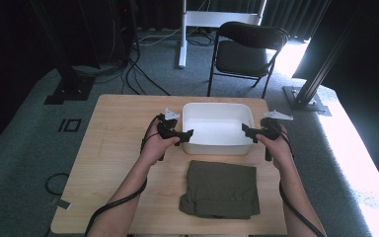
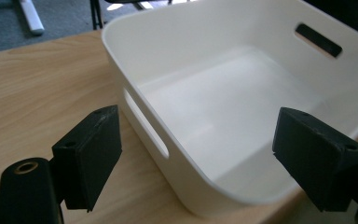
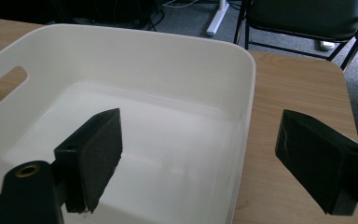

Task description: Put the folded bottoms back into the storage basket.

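White rectangular plastic bin (image 1: 218,129) empty on wooden bench (image 1: 113,148); left tongs (image 1: 184,136) and right tongs (image 1: 248,131) spread, flanking its ends, likely to lift; folded olive garment (image 1: 221,188) nearby.

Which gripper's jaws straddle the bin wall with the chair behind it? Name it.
The right gripper: its jaws straddle the white bin's wall, chair beyond. The left gripper straddles the opposite wall.

No readable text, labels, brands, numbers or signs appear in any view. The white bin (image 1: 217,114), the folded olive cloth (image 1: 221,189), the table (image 1: 113,123) and the chair (image 1: 244,54) carry no visible lettering.
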Action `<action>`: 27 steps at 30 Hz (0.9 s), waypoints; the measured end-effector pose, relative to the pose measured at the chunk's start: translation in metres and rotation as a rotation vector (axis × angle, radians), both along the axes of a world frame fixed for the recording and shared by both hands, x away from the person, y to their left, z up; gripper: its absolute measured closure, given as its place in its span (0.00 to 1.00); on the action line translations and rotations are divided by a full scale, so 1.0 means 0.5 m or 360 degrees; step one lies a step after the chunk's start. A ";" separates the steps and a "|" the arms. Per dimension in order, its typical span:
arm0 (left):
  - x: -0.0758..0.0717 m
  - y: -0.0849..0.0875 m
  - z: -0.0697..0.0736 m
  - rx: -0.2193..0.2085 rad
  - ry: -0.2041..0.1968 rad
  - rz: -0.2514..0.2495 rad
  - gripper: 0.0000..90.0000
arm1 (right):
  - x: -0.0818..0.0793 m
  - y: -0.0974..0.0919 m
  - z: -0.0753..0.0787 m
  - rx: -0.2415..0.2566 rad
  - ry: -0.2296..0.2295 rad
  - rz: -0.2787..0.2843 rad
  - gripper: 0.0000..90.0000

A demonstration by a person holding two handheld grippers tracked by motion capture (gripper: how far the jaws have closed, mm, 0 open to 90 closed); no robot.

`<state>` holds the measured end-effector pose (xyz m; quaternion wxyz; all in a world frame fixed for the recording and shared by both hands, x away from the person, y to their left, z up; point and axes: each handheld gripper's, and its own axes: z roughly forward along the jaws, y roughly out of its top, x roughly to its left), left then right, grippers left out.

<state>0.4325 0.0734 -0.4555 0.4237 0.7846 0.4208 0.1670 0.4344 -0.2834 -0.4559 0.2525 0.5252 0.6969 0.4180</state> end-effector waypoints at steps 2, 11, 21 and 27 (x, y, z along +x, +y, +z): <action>-0.012 0.001 0.004 0.0002 0.0012 -0.0013 0.19 | -0.008 0.001 0.005 -0.0009 -0.0010 0.0010 0.16; -0.046 0.014 0.013 -0.0060 0.0000 -0.0025 0.17 | -0.039 0.009 0.015 -0.0004 -0.0041 0.0036 0.16; -0.096 0.022 0.005 -0.0106 -0.0002 -0.0053 0.17 | -0.095 0.009 0.010 0.0008 -0.0075 0.0081 0.15; -0.121 0.017 0.000 -0.0101 -0.0001 -0.0075 0.12 | -0.134 0.008 0.003 0.0008 -0.0089 0.0079 0.15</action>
